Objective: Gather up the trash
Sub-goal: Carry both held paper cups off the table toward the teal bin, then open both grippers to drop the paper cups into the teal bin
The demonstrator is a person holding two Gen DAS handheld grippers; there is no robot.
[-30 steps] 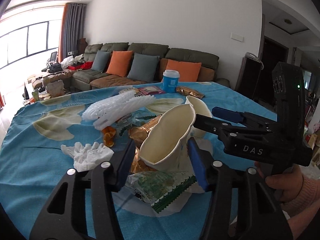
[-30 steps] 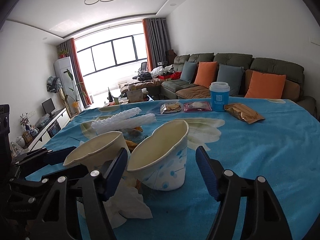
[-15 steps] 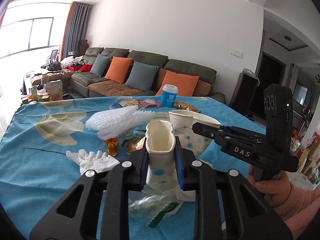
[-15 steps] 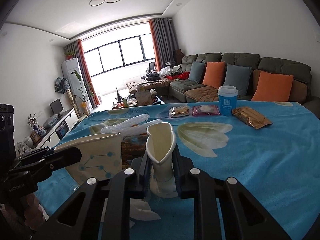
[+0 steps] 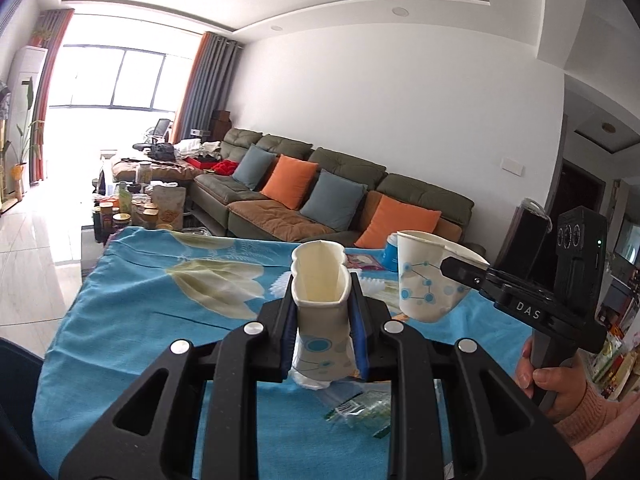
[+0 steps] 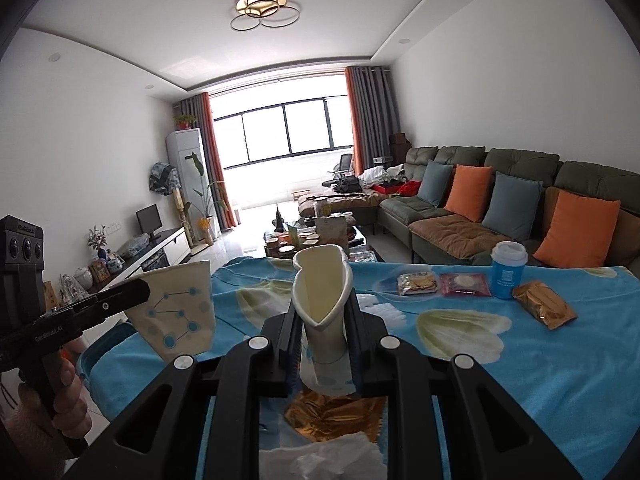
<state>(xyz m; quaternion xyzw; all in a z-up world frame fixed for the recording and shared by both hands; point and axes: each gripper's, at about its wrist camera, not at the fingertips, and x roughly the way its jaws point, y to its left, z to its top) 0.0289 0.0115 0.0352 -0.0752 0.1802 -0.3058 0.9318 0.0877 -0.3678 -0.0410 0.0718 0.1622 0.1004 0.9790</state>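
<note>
One paper cup (image 5: 320, 312) is clamped flat between the pads of the left gripper (image 5: 321, 330), clear of the blue tablecloth (image 5: 152, 300). A second cup (image 6: 320, 320) is squeezed in the right gripper (image 6: 322, 344). A gold wrapper (image 6: 336, 414) and a tissue (image 6: 320, 456) lie below it.

Both wrist views face the sofa (image 5: 320, 200), low over the table (image 6: 560, 360).

Your two paper cups (image 5: 320, 304) (image 6: 322, 320) hung side by side above the table (image 6: 540, 368); wrappers (image 6: 336, 416) lay beneath, a lidded cup (image 6: 507, 276) stood farther back toward the sofa (image 6: 520, 184).
</note>
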